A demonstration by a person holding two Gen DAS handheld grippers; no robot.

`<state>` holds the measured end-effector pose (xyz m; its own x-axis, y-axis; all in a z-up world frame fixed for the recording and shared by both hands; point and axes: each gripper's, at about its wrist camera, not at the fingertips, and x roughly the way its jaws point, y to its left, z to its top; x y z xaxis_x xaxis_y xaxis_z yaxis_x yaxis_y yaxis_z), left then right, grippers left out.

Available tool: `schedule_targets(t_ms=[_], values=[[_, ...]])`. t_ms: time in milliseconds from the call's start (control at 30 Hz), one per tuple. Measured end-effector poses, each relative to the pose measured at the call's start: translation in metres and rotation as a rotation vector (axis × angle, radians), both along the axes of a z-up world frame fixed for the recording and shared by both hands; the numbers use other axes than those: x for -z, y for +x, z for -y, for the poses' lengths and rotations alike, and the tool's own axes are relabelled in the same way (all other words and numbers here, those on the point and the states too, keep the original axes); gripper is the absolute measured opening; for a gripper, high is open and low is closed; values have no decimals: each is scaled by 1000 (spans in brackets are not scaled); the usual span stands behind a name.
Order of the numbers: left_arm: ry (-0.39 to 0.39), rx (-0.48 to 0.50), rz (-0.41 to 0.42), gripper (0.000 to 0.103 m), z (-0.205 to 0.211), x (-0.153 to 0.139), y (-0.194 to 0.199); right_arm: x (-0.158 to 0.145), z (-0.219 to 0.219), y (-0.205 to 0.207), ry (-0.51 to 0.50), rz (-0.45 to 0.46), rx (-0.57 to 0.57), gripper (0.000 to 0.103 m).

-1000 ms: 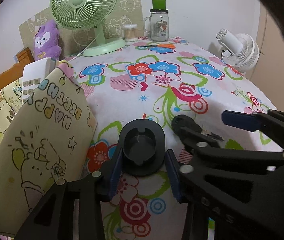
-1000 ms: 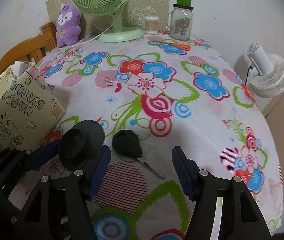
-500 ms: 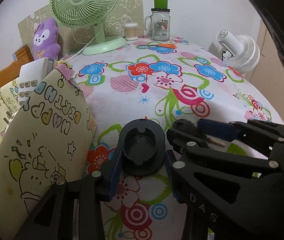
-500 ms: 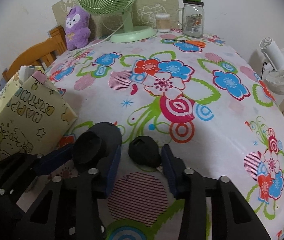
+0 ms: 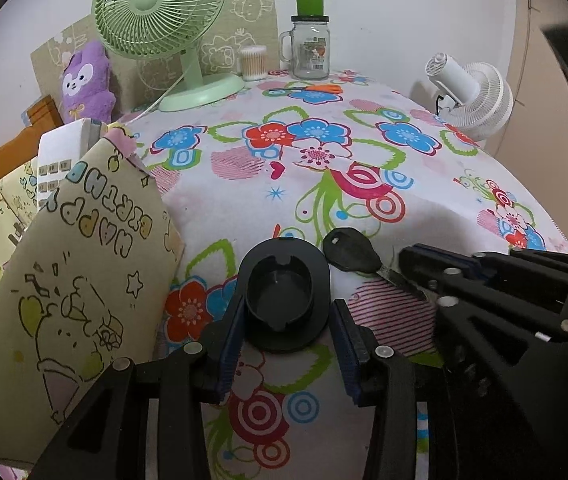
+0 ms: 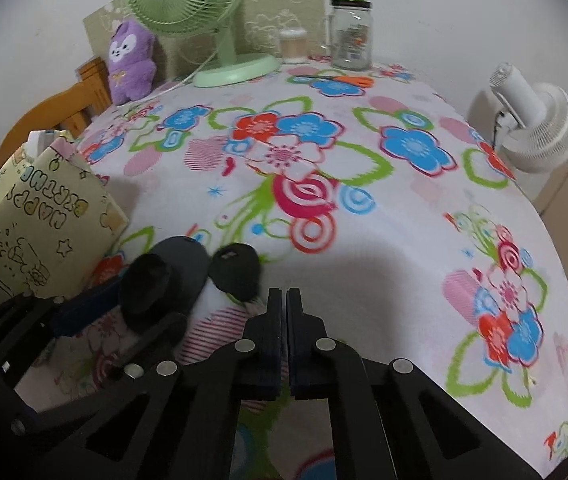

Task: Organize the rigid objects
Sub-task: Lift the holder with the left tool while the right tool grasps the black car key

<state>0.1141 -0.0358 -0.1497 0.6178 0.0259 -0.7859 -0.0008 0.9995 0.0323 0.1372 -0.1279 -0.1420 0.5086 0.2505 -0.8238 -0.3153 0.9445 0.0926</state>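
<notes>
Left wrist view: the left claw (image 5: 286, 344) is open, its 2 blue pads flanking the black holder (image 5: 286, 294) at lower centre; contact with the sides cannot be confirmed, and the holder rests on the floral table (image 5: 243, 208). Judgement: the straddle is set for a squeeze across the holder's body. Just right of it lies the black key (image 5: 351, 255), head toward the frame centre, metal blade pointing lower right toward the right claw (image 5: 416, 268), whose fingers are pressed together. Whether they pinch the blade tip cannot be told.

Right wrist view: the right claw (image 6: 284, 296) is closed at lower centre, with the key (image 6: 235, 272) immediately upper left of its tips. The open "Happy Birthday" gift bag (image 5: 83, 264) stands at left, just beside the holder, probably the intended container for both items.
</notes>
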Motion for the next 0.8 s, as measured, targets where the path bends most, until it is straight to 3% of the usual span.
schedule_targets(t_ms=[133,367,800], values=[[-26,-14,-2,43,-3,-2,-2,-1,12,-3,28,-14,22,4],[-8,-32,0,43,-6,-2,-4,-2,2,-1,47,-24,-40,4],[7,-41,4,43,-14,1,9,-2,-31,16,-27,-11,-160,7]])
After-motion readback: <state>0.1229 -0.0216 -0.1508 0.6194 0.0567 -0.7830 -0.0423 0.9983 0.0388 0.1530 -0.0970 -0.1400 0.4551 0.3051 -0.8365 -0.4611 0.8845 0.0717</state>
